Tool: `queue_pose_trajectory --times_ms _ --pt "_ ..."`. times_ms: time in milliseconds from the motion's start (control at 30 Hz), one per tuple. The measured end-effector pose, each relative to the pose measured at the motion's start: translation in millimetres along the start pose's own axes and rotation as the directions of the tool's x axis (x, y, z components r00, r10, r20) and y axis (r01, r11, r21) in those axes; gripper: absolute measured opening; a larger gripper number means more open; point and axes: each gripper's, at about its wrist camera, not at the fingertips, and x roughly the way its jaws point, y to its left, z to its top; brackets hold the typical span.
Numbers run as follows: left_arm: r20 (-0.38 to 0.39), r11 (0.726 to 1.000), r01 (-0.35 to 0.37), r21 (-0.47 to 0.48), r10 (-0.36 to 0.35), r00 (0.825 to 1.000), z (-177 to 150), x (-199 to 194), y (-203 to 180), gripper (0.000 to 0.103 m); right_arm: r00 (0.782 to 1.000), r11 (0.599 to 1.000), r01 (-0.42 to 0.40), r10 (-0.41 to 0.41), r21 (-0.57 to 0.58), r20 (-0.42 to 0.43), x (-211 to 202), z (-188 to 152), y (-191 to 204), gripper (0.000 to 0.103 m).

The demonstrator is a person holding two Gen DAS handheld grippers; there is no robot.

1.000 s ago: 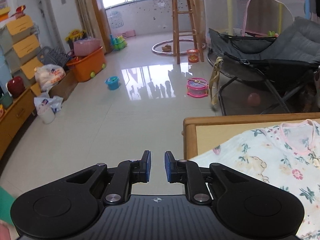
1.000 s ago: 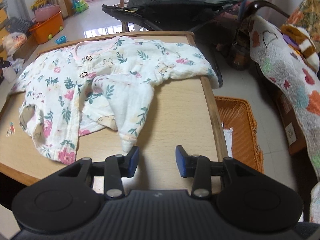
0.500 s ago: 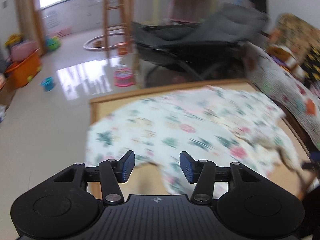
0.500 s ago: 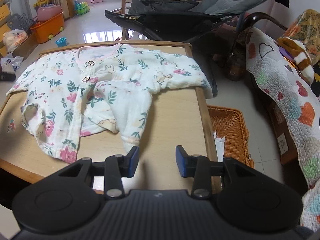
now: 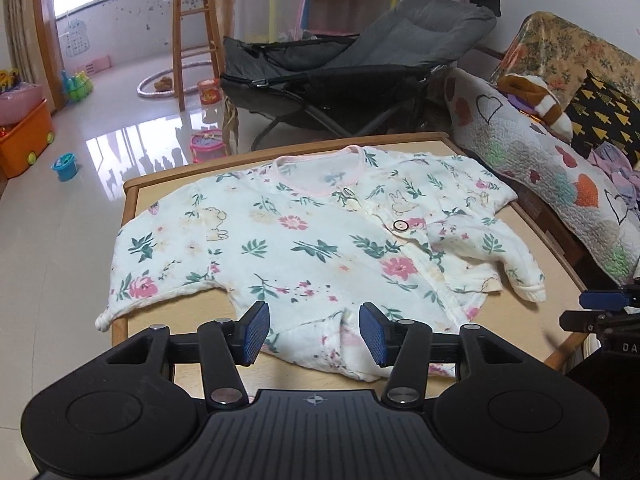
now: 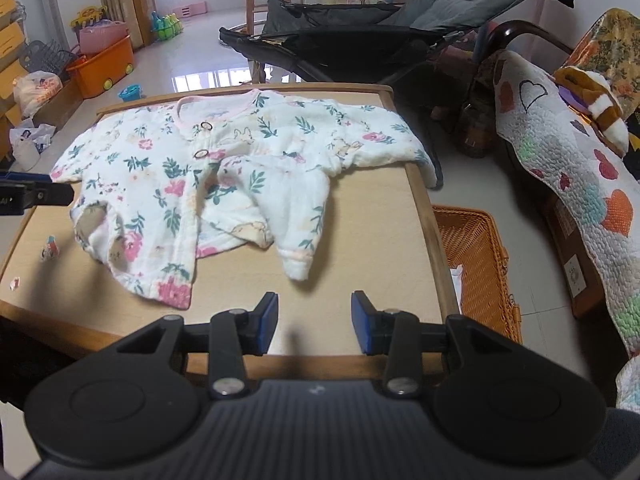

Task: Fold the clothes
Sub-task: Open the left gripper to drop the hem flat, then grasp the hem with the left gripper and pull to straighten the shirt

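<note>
A white baby garment with a floral print [image 5: 304, 248] [image 6: 224, 184] lies spread on the wooden table [image 5: 516, 224] [image 6: 360, 248], pink neckline toward the far edge. One sleeve is folded in over the body, its cuff [image 6: 298, 266] pointing to the near edge. The other sleeve [image 5: 132, 280] hangs over the table's left side. My left gripper [image 5: 314, 334] is open, hovering just above the garment's bottom hem. My right gripper [image 6: 314, 322] is open over bare table near the front edge, a little short of the cuff. Its fingertips [image 5: 600, 300] show at the right edge of the left wrist view.
An orange wicker basket [image 6: 476, 264] stands on the floor to the right of the table. A grey reclining chair [image 5: 352, 68] is behind the table, a quilt-covered sofa [image 5: 540, 160] to the right. Small stickers [image 6: 50, 248] lie on the table's left part. Toys and bins [image 6: 106, 64] litter the floor.
My left gripper has swung from facing the room floor round to the table, opened wider, and now hovers over the garment's hem. The right gripper drew back slightly and stayed open.
</note>
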Motion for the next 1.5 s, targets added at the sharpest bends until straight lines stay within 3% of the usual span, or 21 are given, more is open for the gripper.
queue_pose_trajectory --times_ms 67,700,733,767,1067,1500 --pt "-0.009 1.0 -0.002 0.002 0.002 1.0 -3.6 3.0 -2.6 0.048 1.0 1.0 0.004 -0.004 -0.004 0.005 -1.8 -3.1 1.3 0.039" --pt "-0.076 0.999 -0.05 0.017 0.051 0.996 6.0 42.2 -13.0 0.047 0.999 0.999 0.013 -0.011 0.034 -0.04 4.4 -10.7 -2.5 0.039" --pt "-0.08 0.999 -0.048 0.017 0.049 0.996 5.8 44.5 -13.2 0.04 0.999 0.999 0.013 -0.011 0.036 -0.044 5.3 -11.0 -2.9 0.039" --pt "-0.084 0.999 -0.044 0.018 0.046 0.995 5.0 46.5 -13.4 0.026 0.999 0.999 0.012 -0.01 0.039 -0.048 6.1 -11.3 -3.3 0.039" --pt "-0.072 1.0 -0.015 -0.002 0.015 0.997 -4.5 50.0 -10.1 0.004 0.997 0.998 0.012 -0.008 0.054 -0.073 10.7 -11.5 -4.1 0.039" --pt "-0.029 0.99 -0.003 -0.138 -0.001 1.0 -23.8 -1.3 34.2 0.003 0.998 0.998 0.003 0.0 0.058 -0.057 6.7 -9.8 -4.2 0.039"
